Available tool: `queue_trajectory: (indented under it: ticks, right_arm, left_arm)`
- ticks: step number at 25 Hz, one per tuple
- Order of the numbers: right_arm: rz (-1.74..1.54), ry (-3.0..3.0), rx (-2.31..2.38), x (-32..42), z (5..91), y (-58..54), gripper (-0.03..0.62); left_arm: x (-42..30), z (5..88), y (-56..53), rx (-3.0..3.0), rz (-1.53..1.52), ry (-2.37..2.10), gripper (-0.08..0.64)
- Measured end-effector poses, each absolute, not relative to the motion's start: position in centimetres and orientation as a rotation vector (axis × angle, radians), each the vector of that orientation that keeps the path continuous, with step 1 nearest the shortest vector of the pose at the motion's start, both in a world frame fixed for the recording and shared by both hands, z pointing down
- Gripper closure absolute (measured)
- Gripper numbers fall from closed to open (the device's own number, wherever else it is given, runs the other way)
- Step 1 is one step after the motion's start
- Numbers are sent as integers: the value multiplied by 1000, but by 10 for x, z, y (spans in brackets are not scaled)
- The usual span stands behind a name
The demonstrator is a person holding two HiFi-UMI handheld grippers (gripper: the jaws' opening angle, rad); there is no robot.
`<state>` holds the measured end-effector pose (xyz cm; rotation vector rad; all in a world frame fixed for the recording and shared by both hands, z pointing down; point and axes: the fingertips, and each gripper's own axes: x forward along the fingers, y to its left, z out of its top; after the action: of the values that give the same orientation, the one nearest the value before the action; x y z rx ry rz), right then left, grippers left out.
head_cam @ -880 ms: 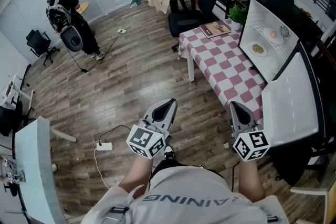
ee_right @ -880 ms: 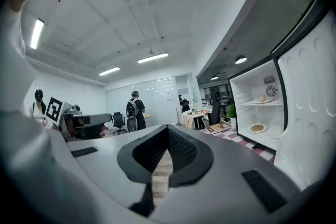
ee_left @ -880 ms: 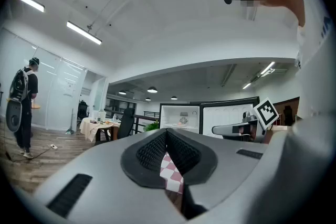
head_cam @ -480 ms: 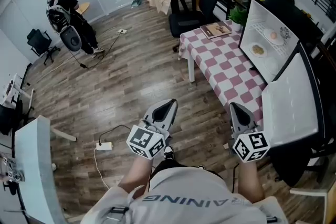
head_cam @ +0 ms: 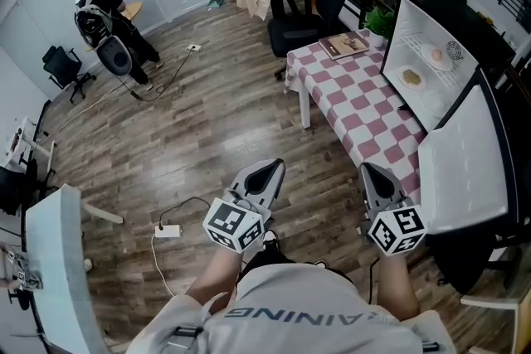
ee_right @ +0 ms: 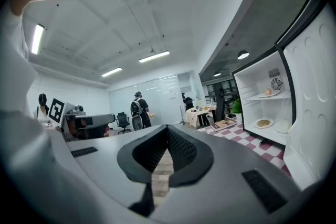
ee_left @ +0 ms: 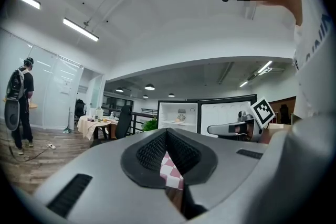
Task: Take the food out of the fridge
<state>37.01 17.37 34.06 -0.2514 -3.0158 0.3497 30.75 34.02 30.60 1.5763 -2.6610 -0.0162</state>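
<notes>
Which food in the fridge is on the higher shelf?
The small round peach-coloured food sits higher up in the fridge. The other one, a plate of flat brownish food, lies on the level below it.

Bright, even light falls from ceiling strip lights (ee_left: 80,30); soft glare on the wooden floor (head_cam: 207,122); fisheye bending, gripper views' corners dark.
</notes>
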Motion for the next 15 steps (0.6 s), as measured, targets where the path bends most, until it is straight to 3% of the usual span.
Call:
queue_trajectory:
  ticks: [15]
  right_arm:
    - [360, -3008, -248, 250, 341, 226, 574]
  left_arm:
    - [176, 310, 383, 1657, -71, -2628, 552]
